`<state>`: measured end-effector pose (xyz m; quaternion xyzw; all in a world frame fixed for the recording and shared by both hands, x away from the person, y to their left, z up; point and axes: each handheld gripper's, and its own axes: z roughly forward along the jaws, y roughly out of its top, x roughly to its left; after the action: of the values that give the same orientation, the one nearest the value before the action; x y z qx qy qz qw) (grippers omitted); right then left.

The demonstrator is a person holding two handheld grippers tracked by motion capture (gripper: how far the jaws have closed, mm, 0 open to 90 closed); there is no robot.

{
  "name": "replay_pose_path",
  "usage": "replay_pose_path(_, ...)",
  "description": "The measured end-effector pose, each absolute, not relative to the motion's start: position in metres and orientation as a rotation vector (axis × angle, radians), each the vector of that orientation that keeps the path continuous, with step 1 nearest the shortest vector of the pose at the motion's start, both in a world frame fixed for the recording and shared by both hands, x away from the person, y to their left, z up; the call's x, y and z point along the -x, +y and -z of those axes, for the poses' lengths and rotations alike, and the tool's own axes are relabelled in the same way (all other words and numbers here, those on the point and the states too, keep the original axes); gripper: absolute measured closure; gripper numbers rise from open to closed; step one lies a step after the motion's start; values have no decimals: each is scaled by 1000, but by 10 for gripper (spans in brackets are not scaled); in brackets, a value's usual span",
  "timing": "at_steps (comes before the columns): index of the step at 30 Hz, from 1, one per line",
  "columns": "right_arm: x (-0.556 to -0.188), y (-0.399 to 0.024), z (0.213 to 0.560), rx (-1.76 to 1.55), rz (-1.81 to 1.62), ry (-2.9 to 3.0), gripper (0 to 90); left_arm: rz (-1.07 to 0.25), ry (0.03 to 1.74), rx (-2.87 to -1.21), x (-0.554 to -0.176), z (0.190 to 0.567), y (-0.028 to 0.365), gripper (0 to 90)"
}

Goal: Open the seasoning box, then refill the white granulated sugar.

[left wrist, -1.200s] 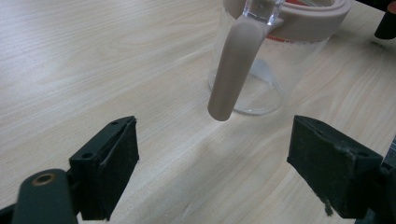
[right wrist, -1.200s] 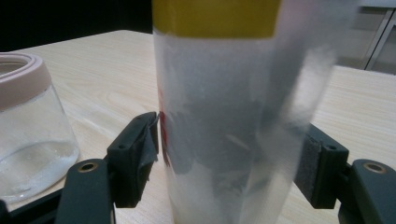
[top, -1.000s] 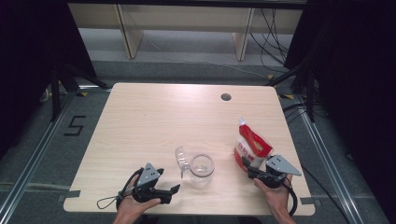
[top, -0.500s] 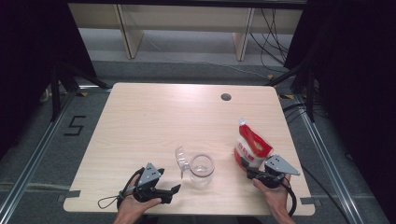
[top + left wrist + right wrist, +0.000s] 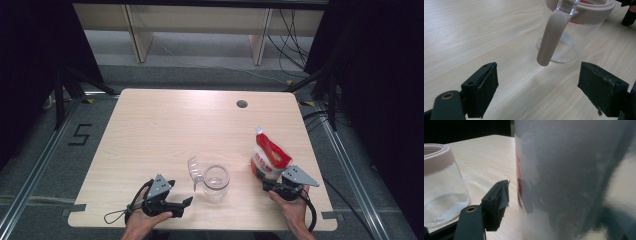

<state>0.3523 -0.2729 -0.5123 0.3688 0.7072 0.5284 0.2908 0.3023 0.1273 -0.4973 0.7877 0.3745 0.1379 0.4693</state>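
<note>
Red-and-white bag (image 5: 269, 156) standing upright at lower right of the high view, long axis vertical, sealed tip pointing up and slightly toward the far edge. Close to the desk's (image 5: 180, 125) right edge, little room beyond; wide bare wood toward upper left. Right tool (image 5: 268, 183) at the bag's base, level with the desk top, hand (image 5: 291, 210) entering from the bottom edge; in the right gripper view bag wall between the jaws, one pad just beside it, contact unclear, so grip impossible to tell. Clear jar (image 5: 216, 182) with pinkish rim at lower centre, lid (image 5: 194, 172) hinged open to its left. Left tool (image 5: 186, 202) low on the desk, pointing right at the jar, jaws spread wide, holding nothing.
</note>
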Motion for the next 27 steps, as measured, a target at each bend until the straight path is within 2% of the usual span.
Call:
replay_pose_path(22, -357, -272, 515, -1009, -1464, 1845, 331, -337, 940, -1909, -302, 497, 128, 157)
replay_pose_path(27, -360, -273, 516, -1032, -1511, 1852, 390, -340, 939, -1907, -301, 497, 129, 157)
